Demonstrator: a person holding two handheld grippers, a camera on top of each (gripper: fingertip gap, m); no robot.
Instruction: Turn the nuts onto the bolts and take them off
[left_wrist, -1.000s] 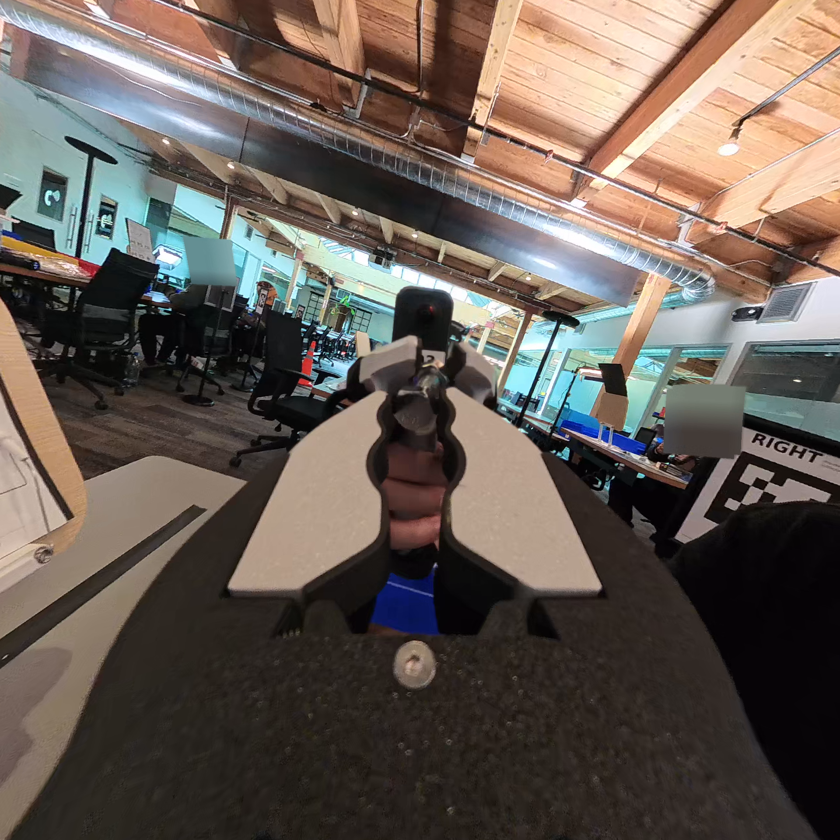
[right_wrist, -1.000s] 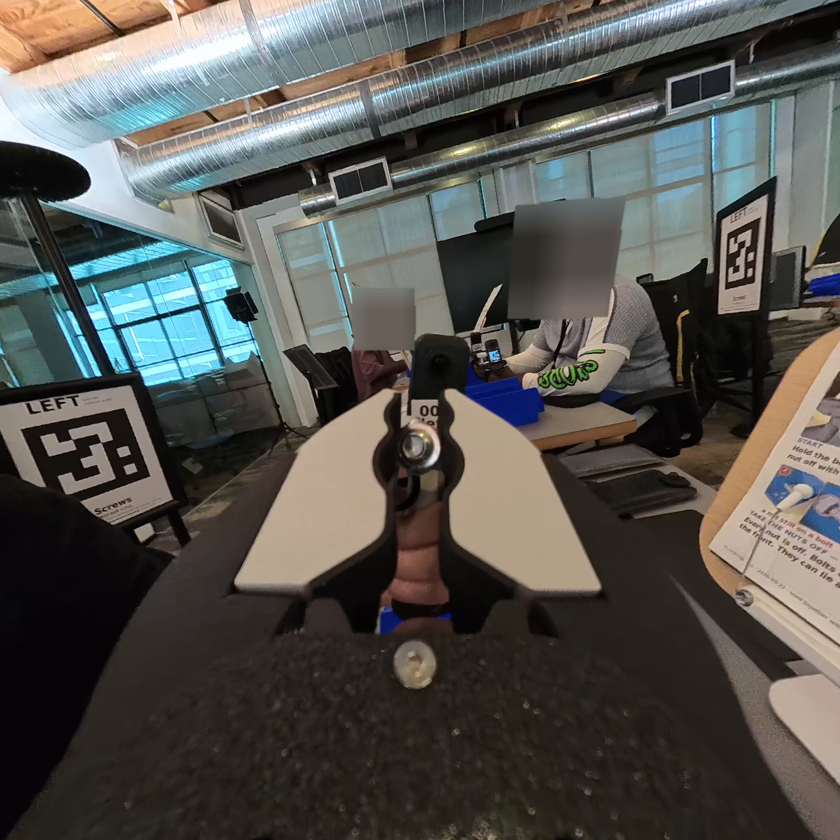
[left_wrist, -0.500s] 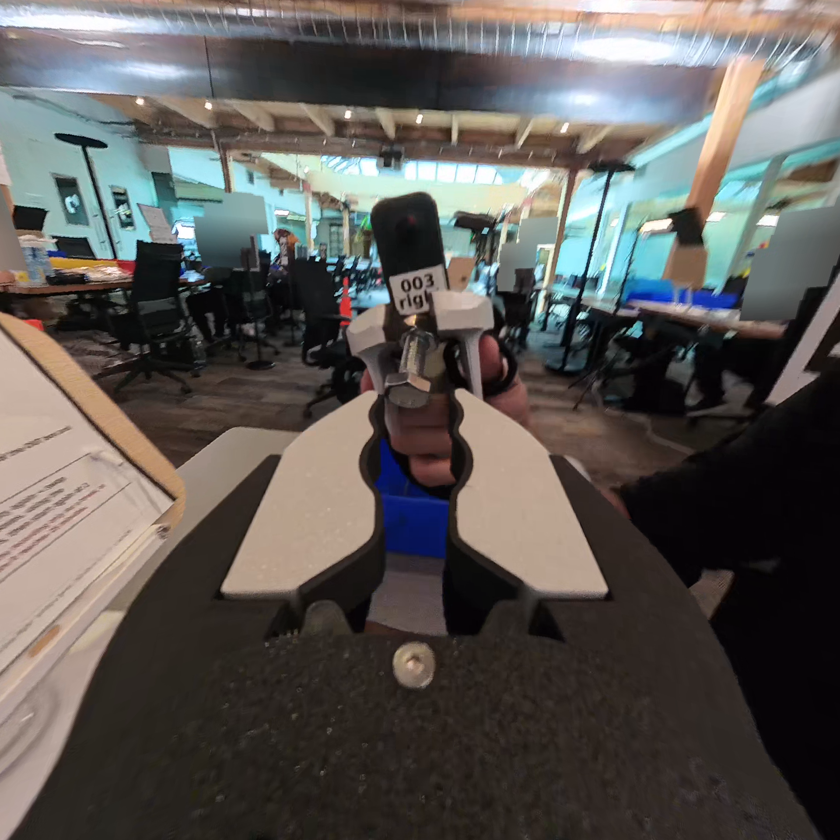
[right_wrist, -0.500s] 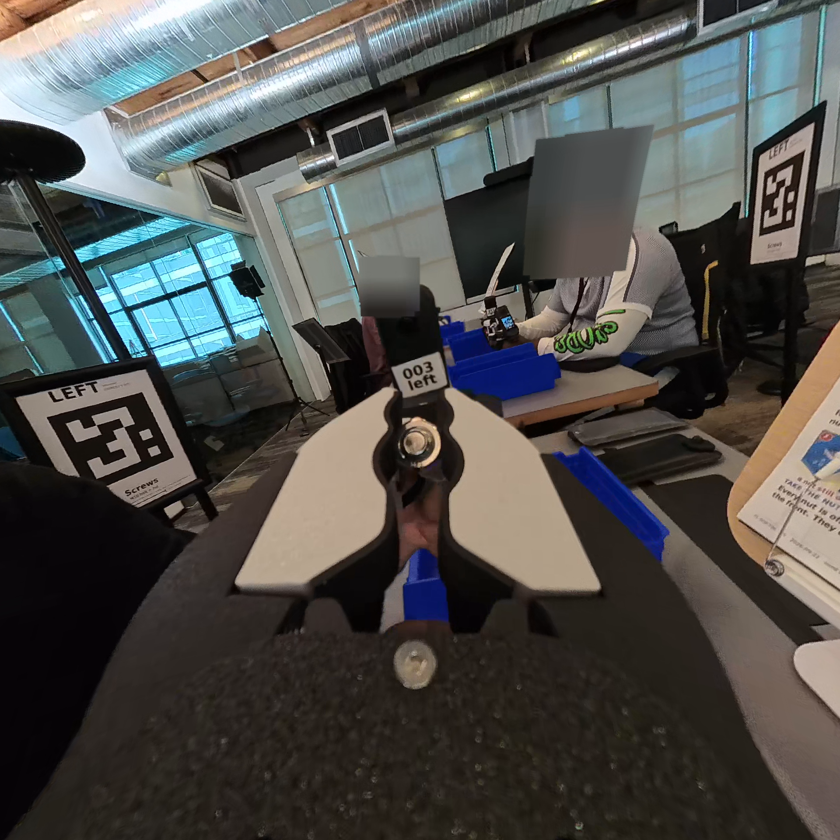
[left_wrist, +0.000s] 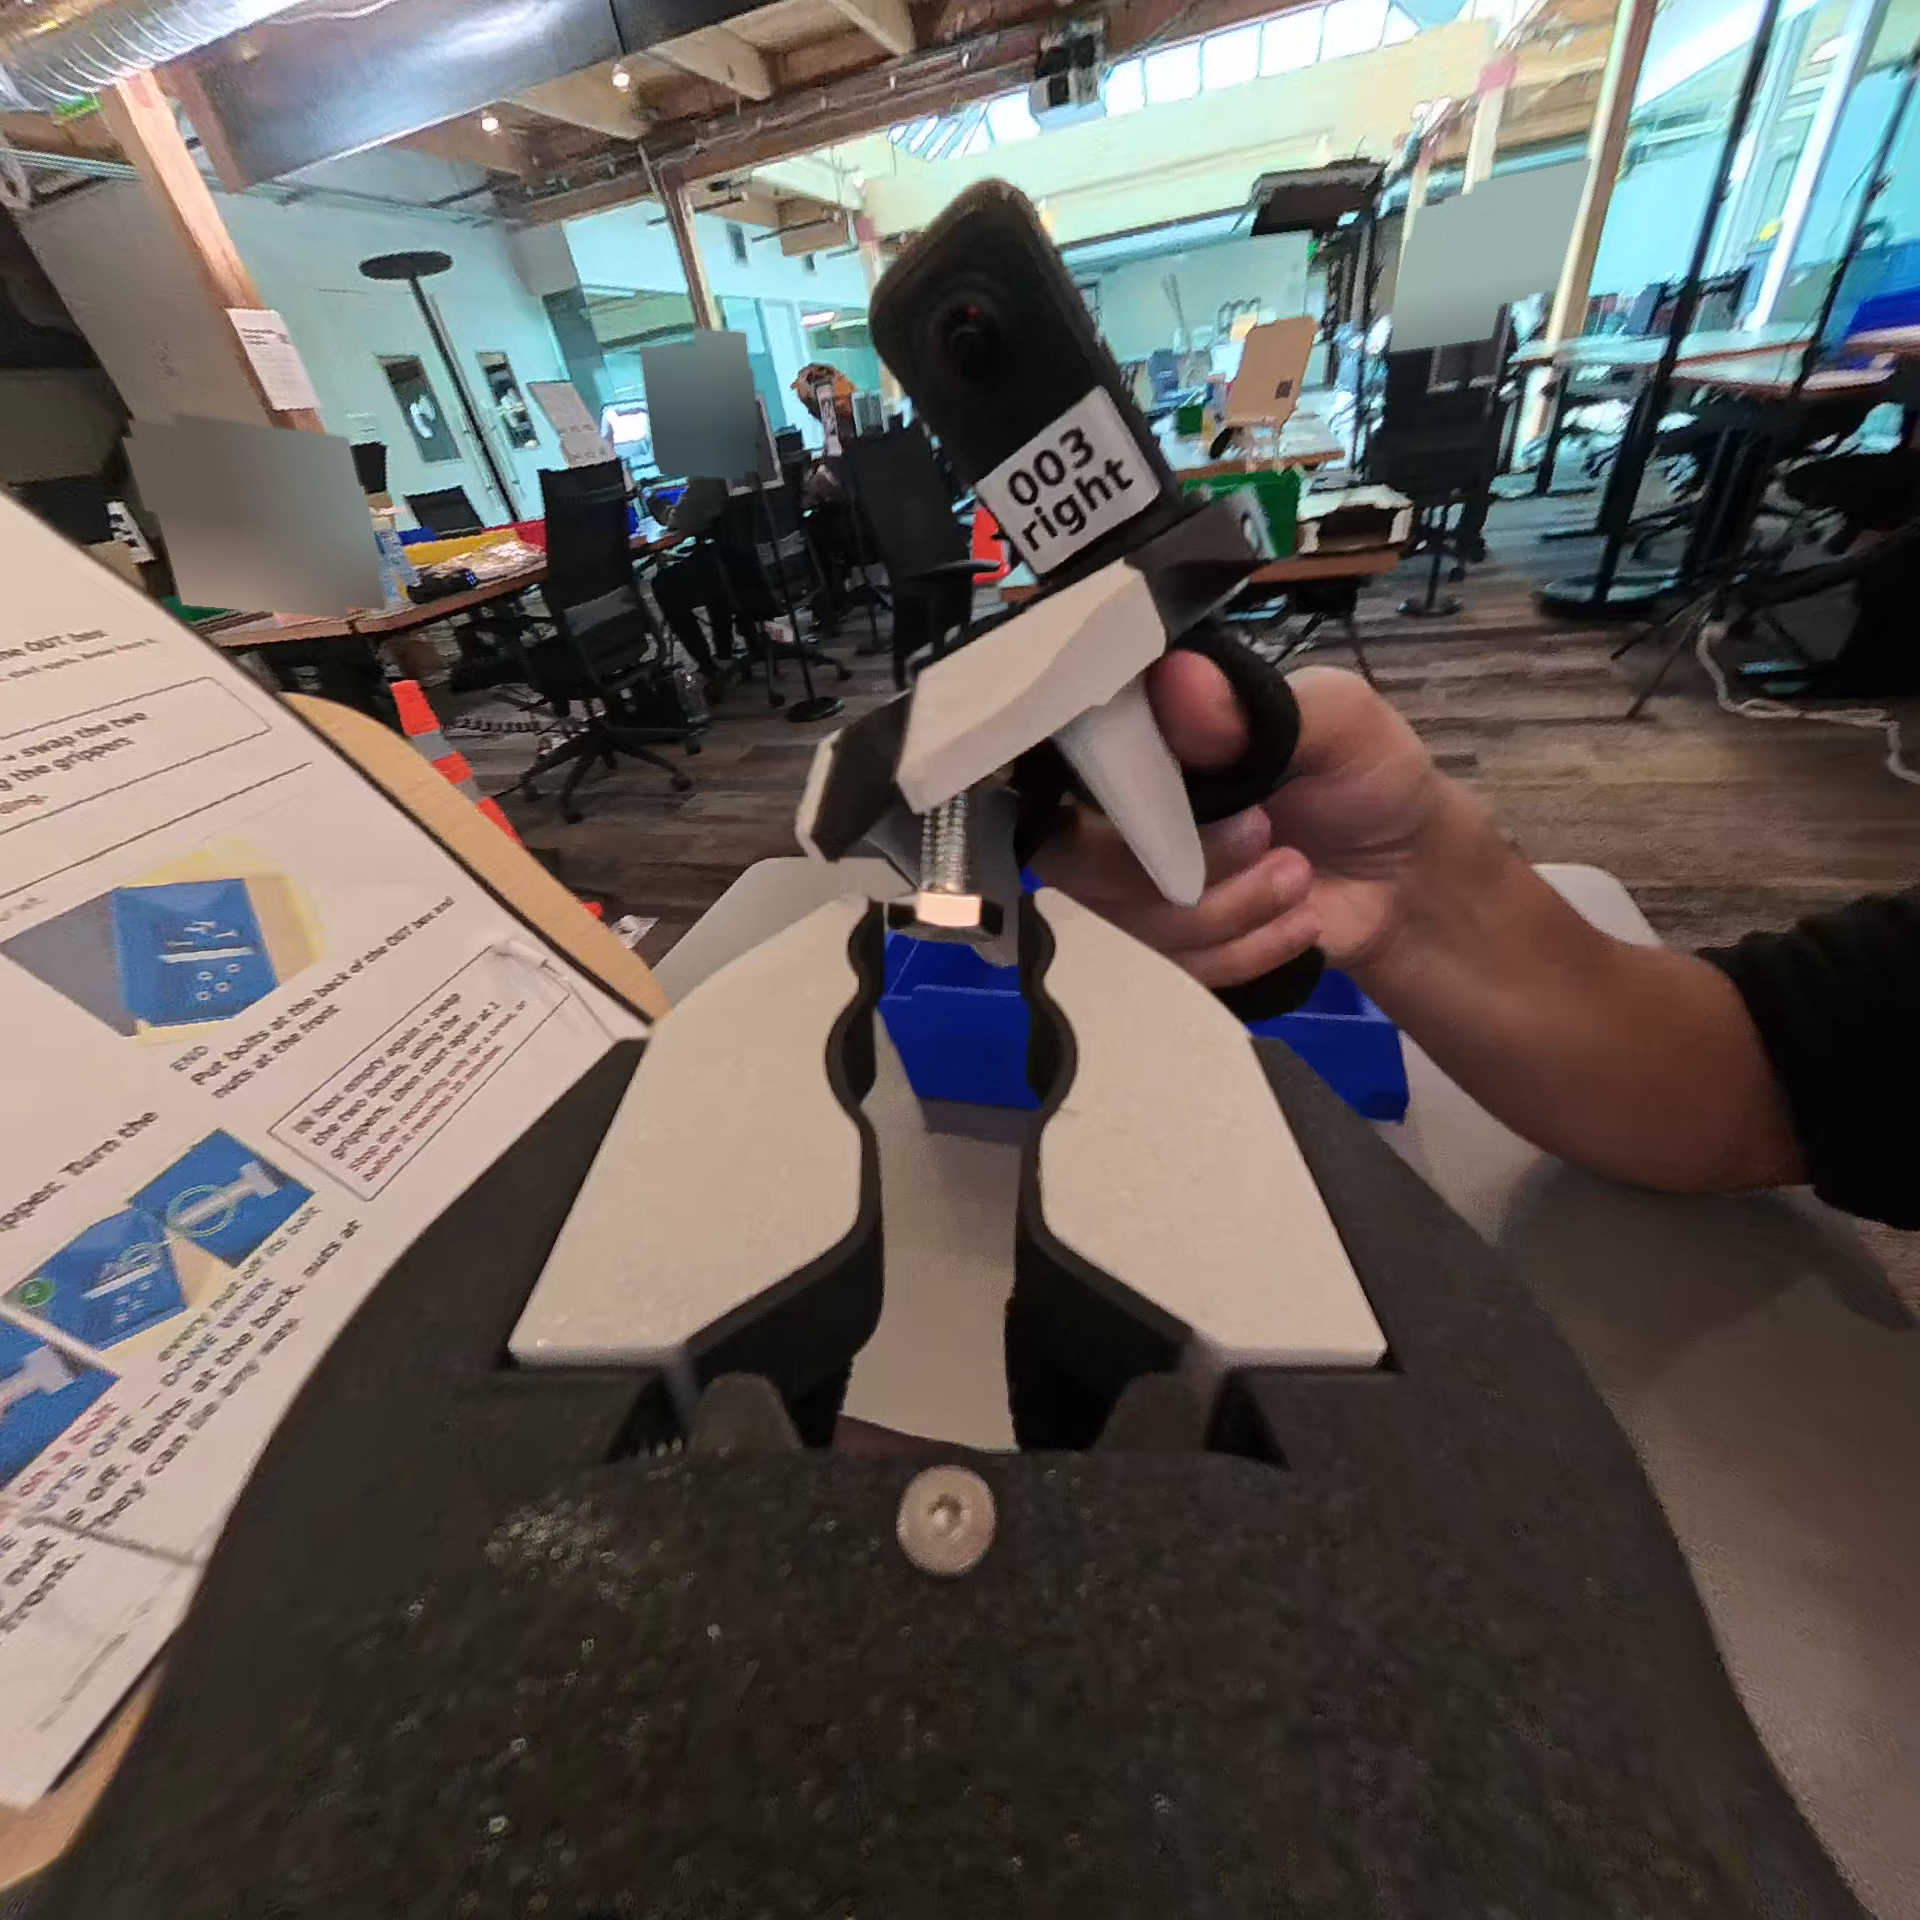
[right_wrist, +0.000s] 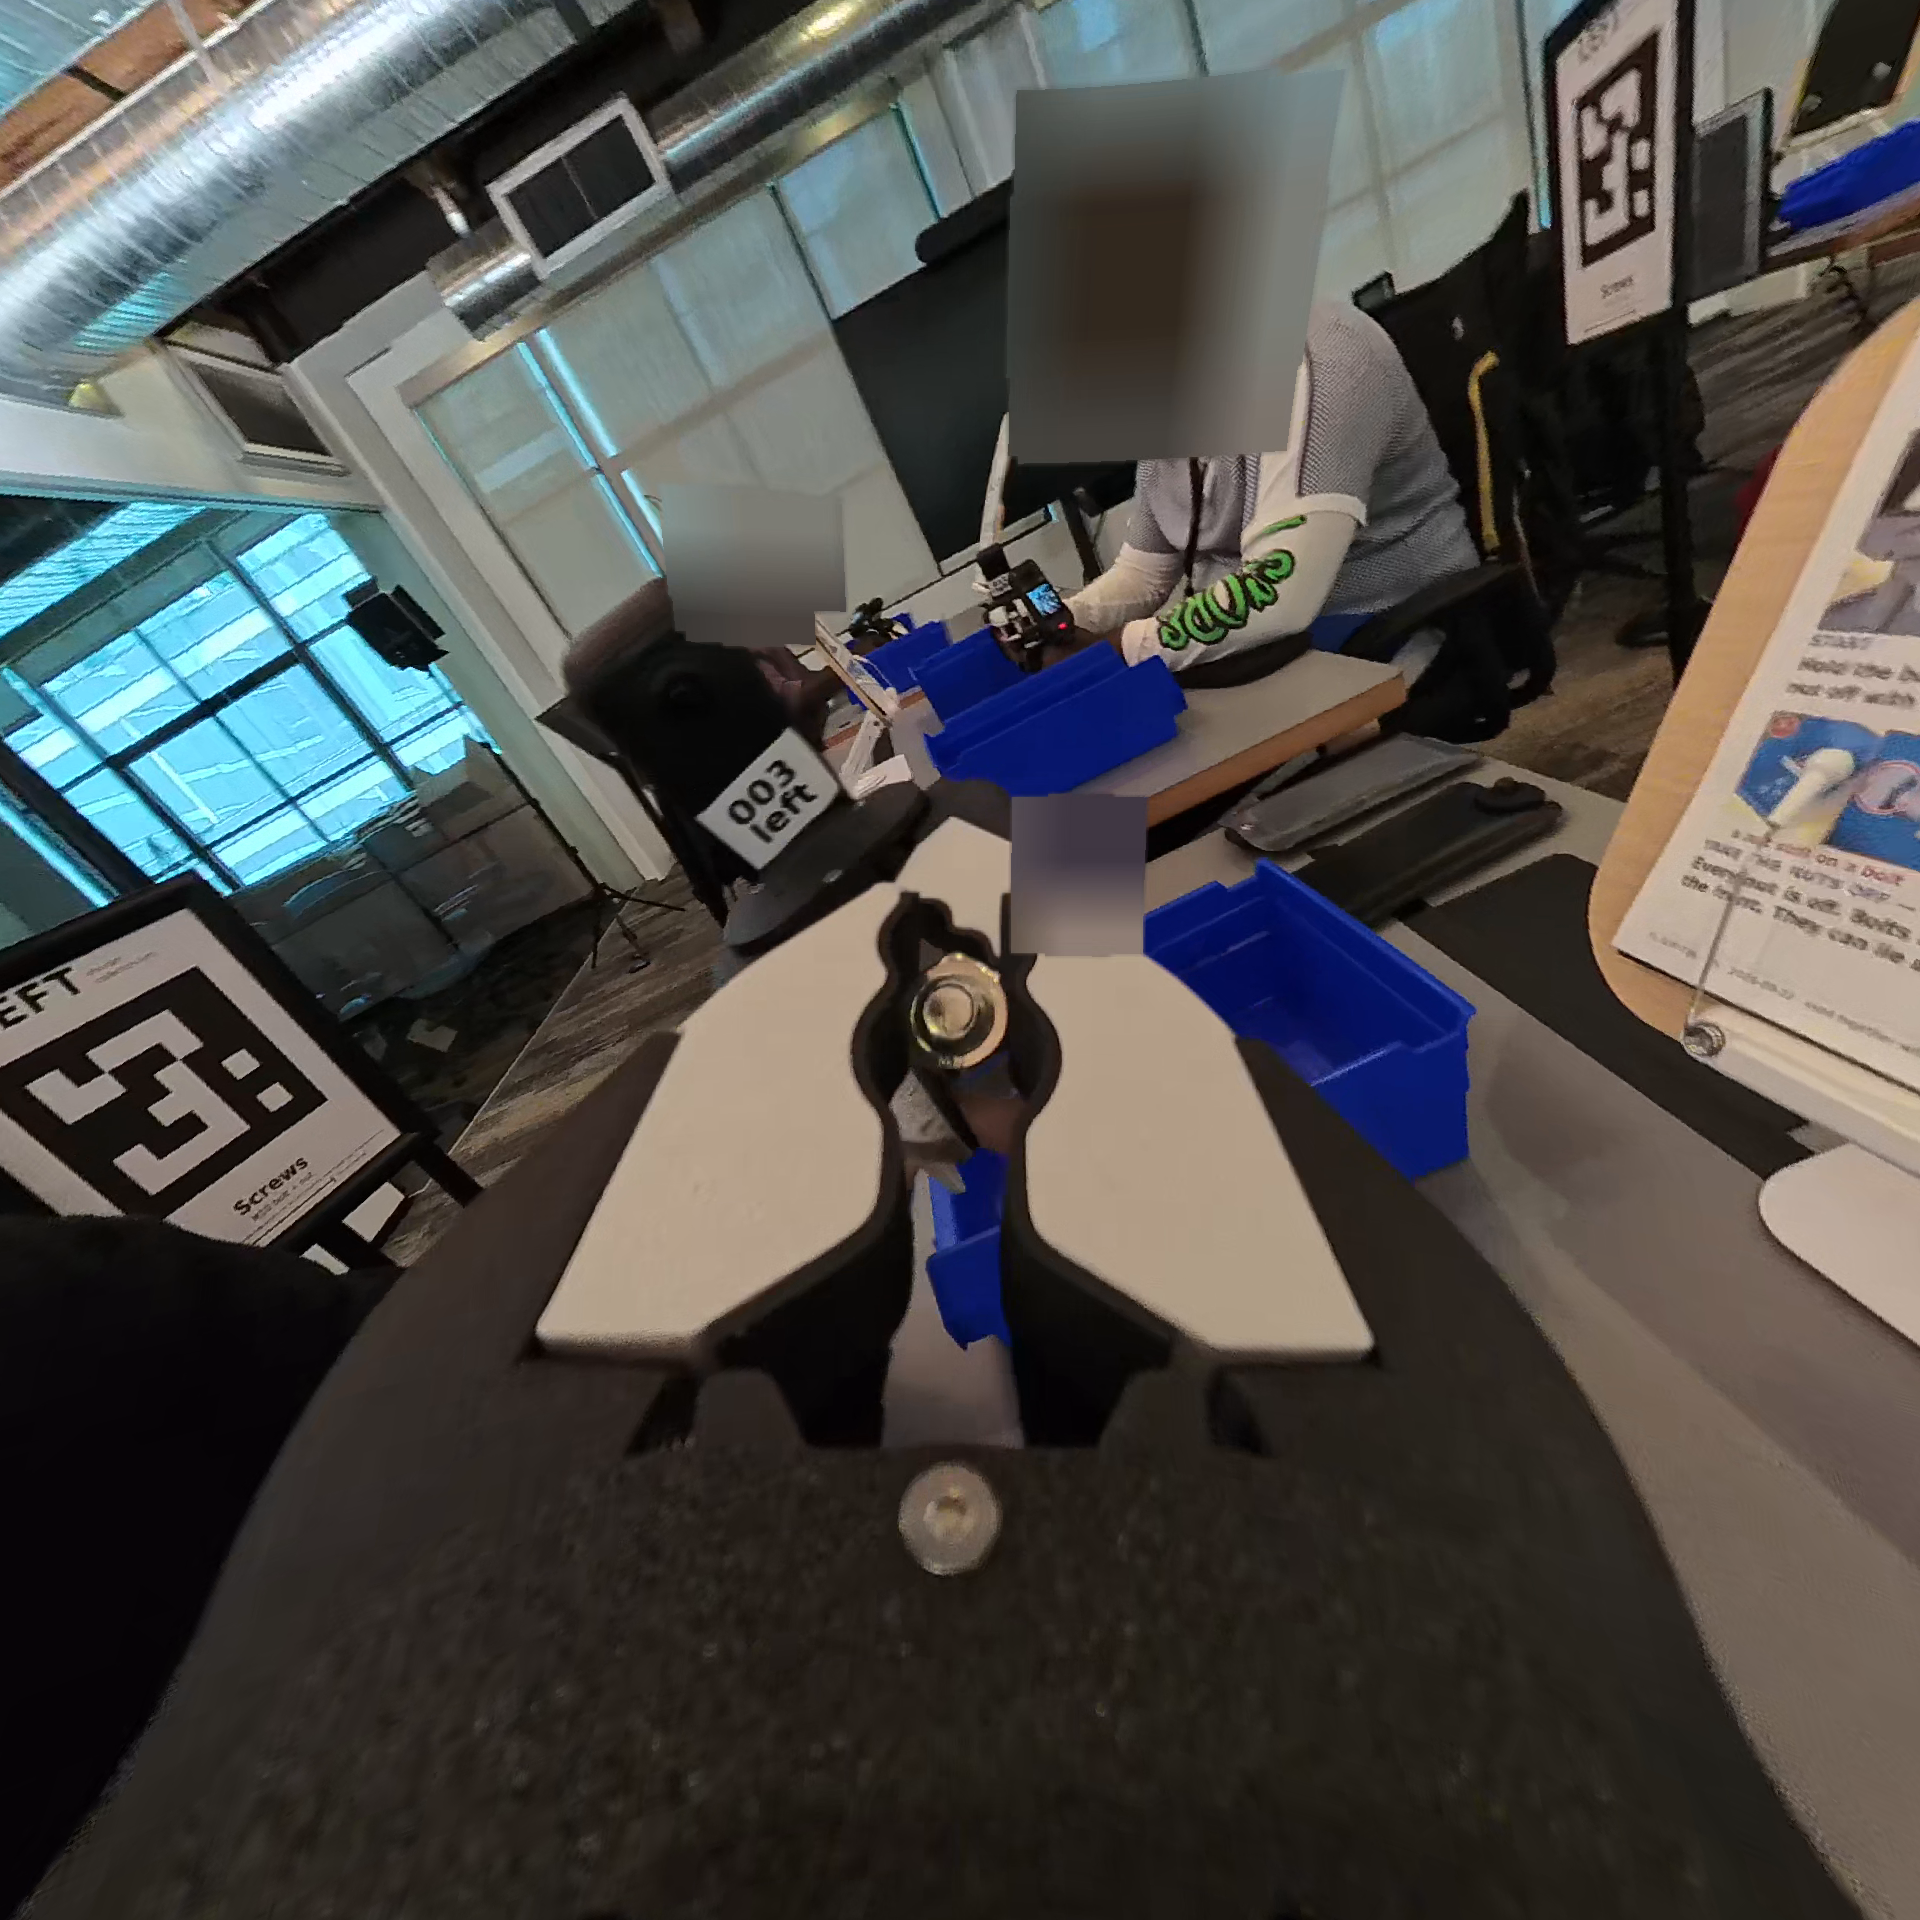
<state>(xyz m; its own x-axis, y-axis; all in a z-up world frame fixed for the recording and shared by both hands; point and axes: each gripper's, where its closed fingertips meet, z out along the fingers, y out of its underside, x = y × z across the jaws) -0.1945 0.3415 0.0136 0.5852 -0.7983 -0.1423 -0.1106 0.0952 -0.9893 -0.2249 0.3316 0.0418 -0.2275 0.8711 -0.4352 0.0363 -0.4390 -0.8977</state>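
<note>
Left wrist view has the bolt (left_wrist: 940, 831) almost dead centre, just past the tips of the left gripper (left_wrist: 945, 935). Its long axis runs nearly straight up and down in that view. The threaded shank rises into the right gripper (left_wrist: 1003, 868), and the nut (left_wrist: 940, 912) sits at the low end, pointing back toward the left gripper's camera.

The right gripper comes down from above, gripped in a hand (left_wrist: 1330, 821), and its fingers are closed on the shank. From the right wrist view the same bolt is seen end-on, lodged in the notch between those fingers.

The left gripper's jaws stand narrow, with the nut right between the tips. From where I stand they look clamped on its flats, though the black edges hide the actual contact.

A blue bin (left_wrist: 966, 1039) sits on the grey table (left_wrist: 1662, 1455) just beyond and below the left gripper's tips.

A white label (left_wrist: 1070, 499) with black print is stuck on the camera housing above the right gripper's fingers. To the left of the left gripper, very close, leans a printed instruction sheet (left_wrist: 208, 987) on a wooden board, with small pictures of blue bins and black and red text. Left of the right gripper stands a framed sign (right_wrist: 156, 1081) with a black-and-white square marker and a printed caption.
</note>
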